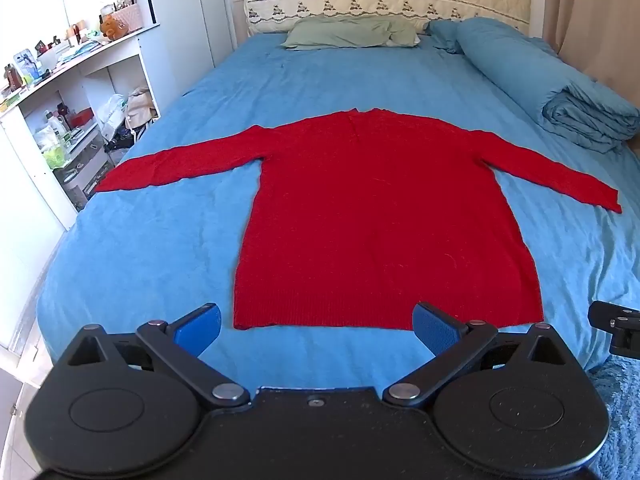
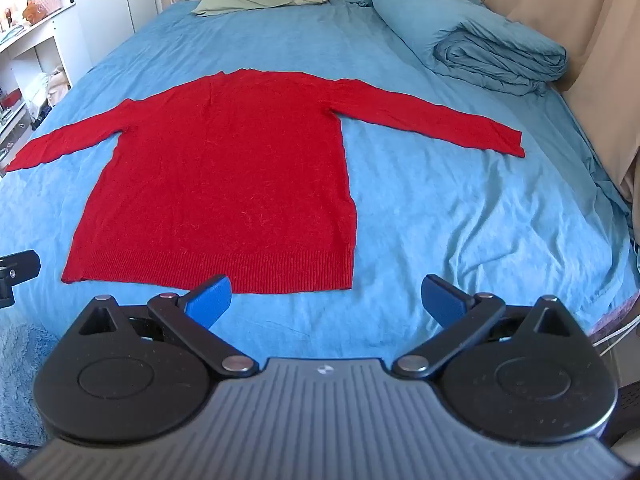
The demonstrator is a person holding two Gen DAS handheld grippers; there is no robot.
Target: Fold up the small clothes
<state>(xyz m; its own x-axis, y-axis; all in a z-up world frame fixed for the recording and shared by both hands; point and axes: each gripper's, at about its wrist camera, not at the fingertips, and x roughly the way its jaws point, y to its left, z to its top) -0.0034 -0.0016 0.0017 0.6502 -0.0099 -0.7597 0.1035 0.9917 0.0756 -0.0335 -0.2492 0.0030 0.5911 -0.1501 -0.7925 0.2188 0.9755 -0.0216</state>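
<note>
Inspecting the bed (image 1: 160, 240), we find the red sweater (image 1: 380, 220) spread flat, hem nearest, collar far, sleeves out sideways. Left gripper (image 1: 318, 326) faces the hem squarely; right gripper (image 2: 326, 300) sits off its right corner. Both gape wide, holding nothing.

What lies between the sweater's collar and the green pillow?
Only bare blue sheet lies between the sweater and the pillow; both views show it.
</note>
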